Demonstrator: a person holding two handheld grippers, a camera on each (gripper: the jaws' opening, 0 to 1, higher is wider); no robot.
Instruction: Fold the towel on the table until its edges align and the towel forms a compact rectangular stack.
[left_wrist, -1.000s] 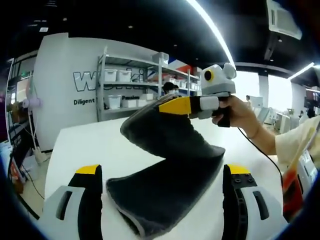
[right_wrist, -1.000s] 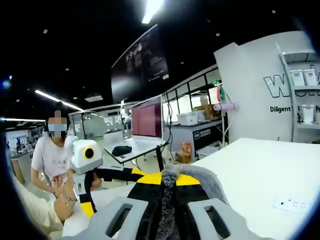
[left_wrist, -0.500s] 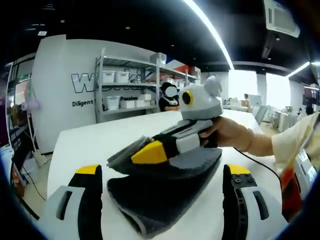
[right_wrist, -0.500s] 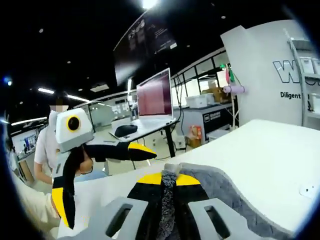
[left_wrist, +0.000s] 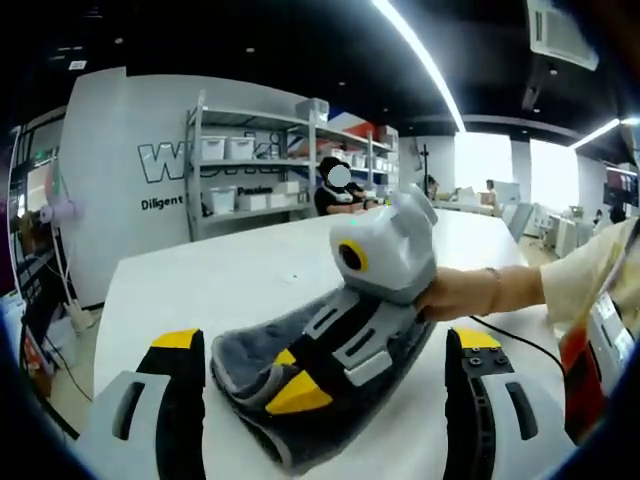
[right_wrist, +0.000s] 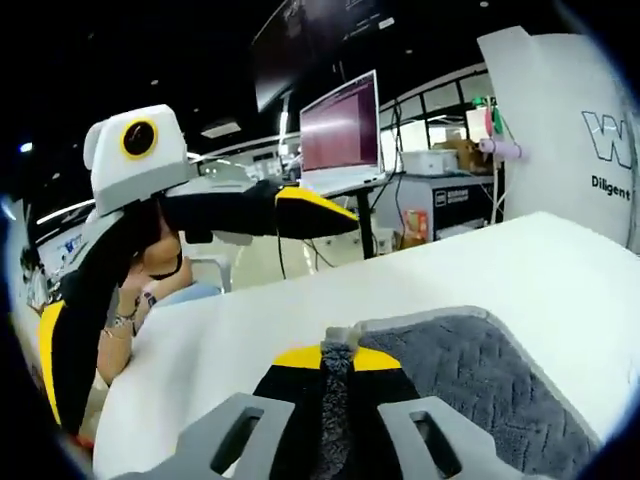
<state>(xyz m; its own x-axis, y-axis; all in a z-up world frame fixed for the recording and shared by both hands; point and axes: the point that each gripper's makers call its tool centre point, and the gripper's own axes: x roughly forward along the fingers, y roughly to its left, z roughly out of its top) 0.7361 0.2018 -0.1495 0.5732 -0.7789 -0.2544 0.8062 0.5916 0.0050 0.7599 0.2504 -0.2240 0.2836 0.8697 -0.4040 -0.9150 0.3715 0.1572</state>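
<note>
A dark grey towel (left_wrist: 250, 355) lies folded on the white table (left_wrist: 230, 270), between the wide-apart fingers of my left gripper (left_wrist: 327, 345), which stands open and holds nothing. My right gripper (left_wrist: 290, 385) reaches in from the right in a hand (left_wrist: 470, 290) and lies low on the towel's top layer. In the right gripper view the right gripper (right_wrist: 335, 355) is shut on the towel's edge, and the towel (right_wrist: 460, 380) spreads flat to the right on the table (right_wrist: 300, 320). The left gripper's yellow-tipped finger (right_wrist: 305, 208) hangs above at the upper left.
Metal shelves with white bins (left_wrist: 260, 160) stand beyond the table's far edge, with a person (left_wrist: 338, 185) near them. A cable (left_wrist: 520, 345) trails off the right gripper. A desk monitor (right_wrist: 340, 130) and another person (right_wrist: 150, 270) lie past the table's other side.
My right gripper has carried the towel's lifted edge over and down onto the lower layer, toward the left gripper. The left gripper has stayed open in place.
</note>
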